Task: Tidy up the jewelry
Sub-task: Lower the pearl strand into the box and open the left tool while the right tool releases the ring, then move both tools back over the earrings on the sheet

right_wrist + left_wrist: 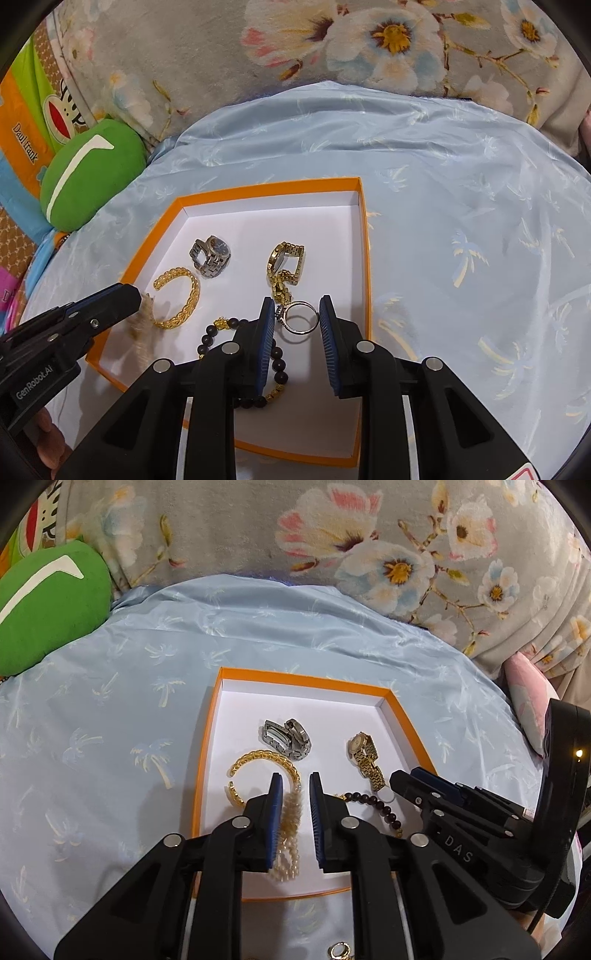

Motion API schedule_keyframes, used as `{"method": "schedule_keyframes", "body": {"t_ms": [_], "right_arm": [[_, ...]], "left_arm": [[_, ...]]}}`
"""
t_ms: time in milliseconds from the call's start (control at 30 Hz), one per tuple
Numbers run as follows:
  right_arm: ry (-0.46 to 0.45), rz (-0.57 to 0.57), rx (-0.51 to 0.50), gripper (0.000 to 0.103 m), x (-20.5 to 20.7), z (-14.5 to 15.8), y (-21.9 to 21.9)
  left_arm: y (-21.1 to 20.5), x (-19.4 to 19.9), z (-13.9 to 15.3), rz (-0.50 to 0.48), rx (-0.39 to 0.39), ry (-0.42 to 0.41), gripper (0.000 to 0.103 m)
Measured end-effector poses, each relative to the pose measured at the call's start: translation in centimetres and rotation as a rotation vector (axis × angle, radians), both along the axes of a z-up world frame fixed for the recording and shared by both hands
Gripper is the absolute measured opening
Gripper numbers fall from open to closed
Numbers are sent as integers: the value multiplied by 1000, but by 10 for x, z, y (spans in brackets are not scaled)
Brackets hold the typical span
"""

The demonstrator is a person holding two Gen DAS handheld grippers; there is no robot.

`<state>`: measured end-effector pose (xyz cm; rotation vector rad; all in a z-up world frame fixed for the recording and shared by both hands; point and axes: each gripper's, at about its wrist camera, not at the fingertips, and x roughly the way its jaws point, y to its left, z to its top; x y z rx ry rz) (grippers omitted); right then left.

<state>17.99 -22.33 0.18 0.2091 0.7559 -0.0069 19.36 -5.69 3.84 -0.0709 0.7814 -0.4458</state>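
Orange tray (364, 236) on blue bedsheet (461, 192) holds silver watch (211, 255), gold watch (284, 260), gold bangle (181, 301), dark bead bracelet (218, 330). Left gripper (295, 782) jaws spread over pearl strand (290, 830). Right gripper (297, 308) jaws spread around silver ring (301, 318), not gripping it

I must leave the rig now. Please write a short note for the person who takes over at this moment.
Left gripper: open, pearl strand between its fingers.
Right gripper: open, silver ring between its fingers, not clamped.
Already in the orange box: silver watch, gold watch, gold bangle, dark bead bracelet.
Left: set down ring and pearls; another ring lies outside the box.
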Motion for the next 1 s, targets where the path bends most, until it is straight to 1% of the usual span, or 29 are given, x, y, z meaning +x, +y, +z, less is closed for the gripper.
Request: {"method": "schedule_keyframes", "body": {"t_ms": [67, 133, 367, 433, 567, 667, 767, 833, 933, 1000], "right_arm": [[-8, -2, 1, 25, -1, 2, 0], [-16, -4, 1, 26, -2, 3, 0], [-54, -19, 19, 26, -15, 14, -6], [-73, -26, 32, 26, -29, 20, -10], [-98, -22, 54, 26, -73, 26, -11], [-98, -18, 42, 26, -106, 21, -4], [-86, -15, 10, 26, -131, 11, 8], [-75, -4, 22, 26, -142, 5, 13], [-51, 9, 30, 26, -151, -5, 20], [-34, 16, 35, 26, -154, -11, 25]], "left_arm": [[2, 1, 1, 11, -13, -2, 33], [5, 1, 3, 27, -21, -13, 38], [18, -7, 11, 72, -21, -45, 38], [26, -17, 13, 81, -19, -60, 38], [46, -51, 9, 89, 17, -81, 38], [61, -76, -2, 85, 7, -49, 38], [64, -97, -14, 84, 28, -34, 38], [65, -106, -21, 81, 25, -15, 38], [64, -117, -30, 85, 54, -4, 38], [64, -121, -32, 86, 59, -3, 38]]}}
